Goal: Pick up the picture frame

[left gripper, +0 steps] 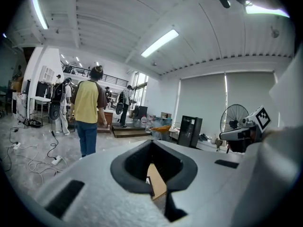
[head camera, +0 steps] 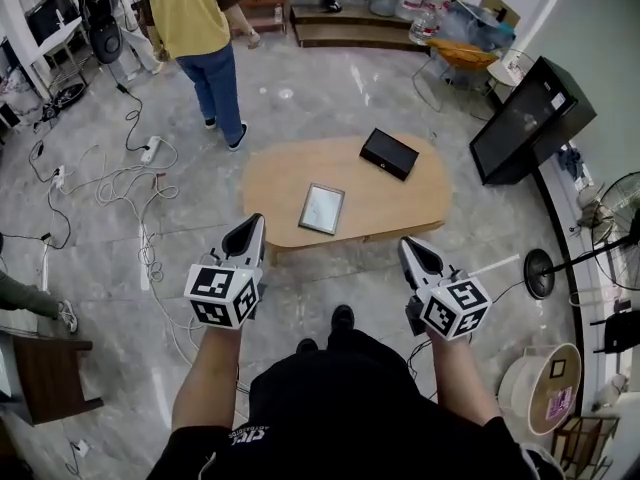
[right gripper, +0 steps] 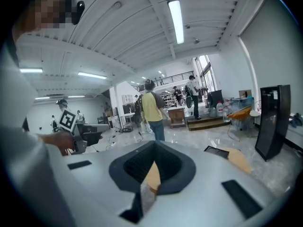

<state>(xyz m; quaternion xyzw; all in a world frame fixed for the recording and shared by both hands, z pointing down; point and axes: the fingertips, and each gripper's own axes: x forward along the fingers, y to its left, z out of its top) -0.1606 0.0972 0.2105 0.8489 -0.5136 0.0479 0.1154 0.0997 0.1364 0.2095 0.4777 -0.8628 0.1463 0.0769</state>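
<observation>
The picture frame [head camera: 322, 208], silver-edged with a pale glass face, lies flat near the front edge of a low oval wooden table [head camera: 290, 173]. My left gripper [head camera: 251, 226] hovers over the floor just short of the table's front left edge, shut and empty. At the front right edge my right gripper [head camera: 412, 249] is shut and empty too. In the left gripper view the closed jaws [left gripper: 154, 174] fill the lower half, with a sliver of table between them. In the right gripper view the jaws [right gripper: 150, 170] are closed; the table [right gripper: 238, 160] shows to the right.
A black flat box [head camera: 389, 153] lies on the table's far right. A person in a yellow shirt [head camera: 195, 28] stands beyond the table. Cables and a power strip [head camera: 150, 149] trail across the floor at left. A black cabinet [head camera: 530, 118] and a fan [head camera: 612, 223] stand at right.
</observation>
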